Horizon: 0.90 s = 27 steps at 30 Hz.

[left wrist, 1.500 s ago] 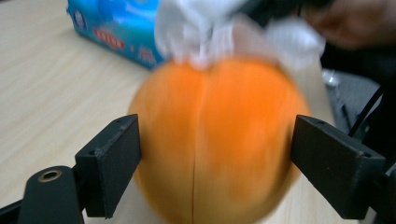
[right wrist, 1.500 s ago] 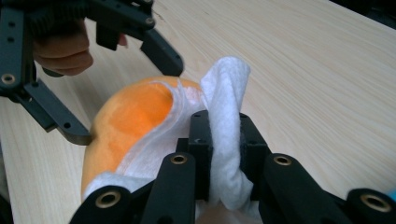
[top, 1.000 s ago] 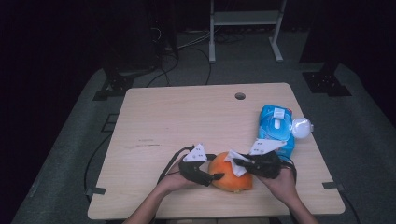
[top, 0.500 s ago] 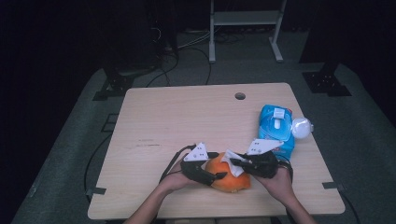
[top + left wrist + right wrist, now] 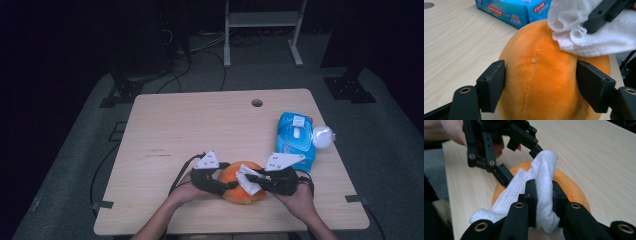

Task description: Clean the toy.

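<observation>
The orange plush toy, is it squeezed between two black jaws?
Yes, the left hand-held gripper has a black jaw pressed on each side of the orange plush toy.

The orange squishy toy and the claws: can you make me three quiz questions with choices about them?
1. Where is the blue wipes pack?
A. beyond the right claw
B. on the floor
C. under the toy

2. What colour is the cloth?
A. green
B. white
C. black

3. What is the right claw doing?
A. gaping wide
B. pinching the cloth
C. gripping the pack

Answers: 1 A, it lies near the table's right edge. 2 B, it looks white on the orange plush toy. 3 B, both pads squeeze the cloth.
</observation>
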Each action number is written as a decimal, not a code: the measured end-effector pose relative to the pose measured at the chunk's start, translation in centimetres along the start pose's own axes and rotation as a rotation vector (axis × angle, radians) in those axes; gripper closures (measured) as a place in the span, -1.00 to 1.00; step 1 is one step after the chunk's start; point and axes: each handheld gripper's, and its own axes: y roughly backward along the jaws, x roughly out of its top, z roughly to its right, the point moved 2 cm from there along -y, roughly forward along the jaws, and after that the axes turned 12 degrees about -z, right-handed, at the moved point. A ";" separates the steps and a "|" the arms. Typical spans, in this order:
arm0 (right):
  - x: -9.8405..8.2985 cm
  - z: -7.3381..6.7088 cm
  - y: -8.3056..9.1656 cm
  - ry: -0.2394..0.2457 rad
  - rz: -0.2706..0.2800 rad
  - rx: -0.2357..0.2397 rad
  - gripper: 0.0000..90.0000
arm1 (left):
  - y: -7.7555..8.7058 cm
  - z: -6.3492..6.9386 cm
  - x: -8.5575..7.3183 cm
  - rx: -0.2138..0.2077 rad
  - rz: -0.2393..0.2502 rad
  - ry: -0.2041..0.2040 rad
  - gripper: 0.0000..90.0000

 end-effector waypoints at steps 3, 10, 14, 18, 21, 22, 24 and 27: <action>-0.3 0.8 0.1 -0.029 -0.001 0.001 0.74 | 0.2 0.0 -0.1 -0.002 -0.001 -0.004 -0.37; -1.0 2.1 0.0 -0.098 0.011 0.002 0.74 | 0.8 0.8 1.1 -0.009 0.059 -0.089 -0.61; 0.1 1.1 -0.3 -0.043 0.034 0.004 0.73 | 0.6 1.1 1.1 0.011 0.037 -0.102 -0.50; -0.2 1.7 -0.3 -0.046 0.023 -0.013 0.72 | 0.6 0.4 0.6 0.003 0.028 -0.059 -0.34; -1.3 2.8 -0.1 -0.089 0.000 -0.024 0.73 | 0.8 0.0 0.4 0.008 0.021 -0.033 -0.33; -1.3 2.8 -0.1 -0.089 0.000 -0.024 0.73 | 0.9 -0.1 0.4 0.009 0.023 -0.027 -0.33; -1.7 2.7 0.0 -0.096 -0.001 -0.013 0.73 | 1.0 -0.3 0.1 0.008 0.025 -0.014 -0.33; -1.6 2.0 0.1 -0.080 0.022 0.032 0.73 | 1.0 -0.7 0.0 0.015 0.027 0.013 -0.33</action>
